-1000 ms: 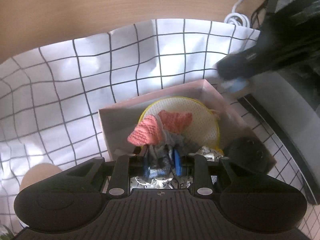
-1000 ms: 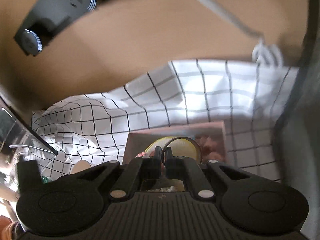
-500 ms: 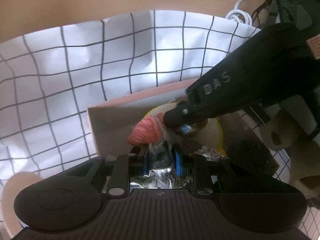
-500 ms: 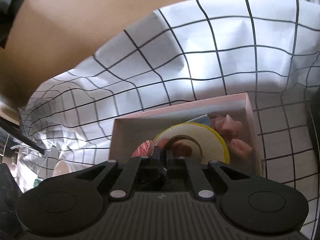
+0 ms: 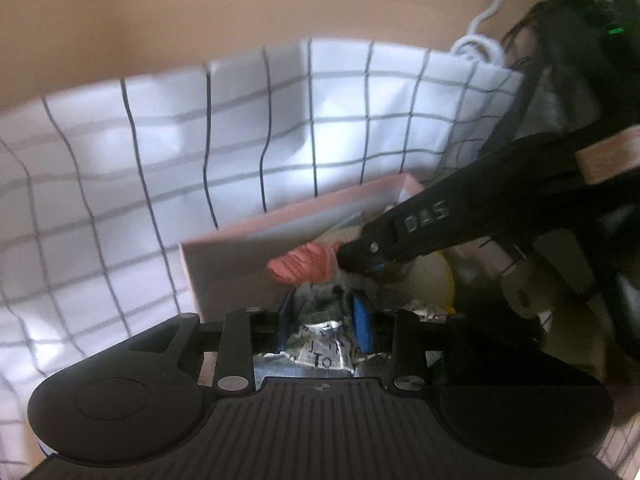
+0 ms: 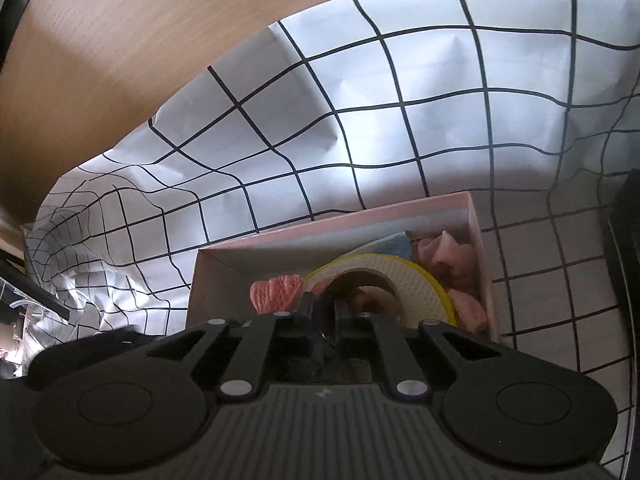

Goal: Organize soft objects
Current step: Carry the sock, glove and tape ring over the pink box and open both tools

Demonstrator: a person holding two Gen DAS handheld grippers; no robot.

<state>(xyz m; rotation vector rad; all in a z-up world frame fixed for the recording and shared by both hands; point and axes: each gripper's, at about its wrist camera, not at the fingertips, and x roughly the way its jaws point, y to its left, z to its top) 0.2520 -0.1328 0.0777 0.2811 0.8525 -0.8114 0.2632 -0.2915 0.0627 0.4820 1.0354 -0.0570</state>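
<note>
**A:** so where's the risk here? The left gripper [image 5: 323, 312] is clenched on a gray cloth bundle [image 5: 320, 300] with printed silvery fabric [image 5: 320, 354] under it, right at the near edge of the pink box [image 5: 224, 264]. The right gripper [image 5: 352, 258] pokes in from the side, tip against the coral knit piece [image 5: 302, 266].

**B:** Biggest worry imo is the two grippers bumping, they're crowded over the same corner. If either one drags sideways, the knit piece could snag and get pulled out over the box wall. The box looks light too, so it might slide on the grid-patterned cloth [image 5: 160, 160].

**A:** is the right one holding anything?

**B:** From its own camera the jaws are nearly together with something dark pinched between the fingers [image 6: 308, 320], but I can't tell what it is. Could be a fold of fabric.

**A:** what does the right view give you that the left doesn't?

**B:** The far side of the box [image 6: 476, 240]: pale pink soft pieces [image 6: 448, 256], a light blue bit [image 6: 394, 240], and the yellow-rimmed mesh pouch [image 6: 416, 284] showing its open mouth. Left view hides most of that behind the right gripper, but it's the only one showing the print on the fabric and a white coiled cable [image 5: 480, 44] at the back.
</note>
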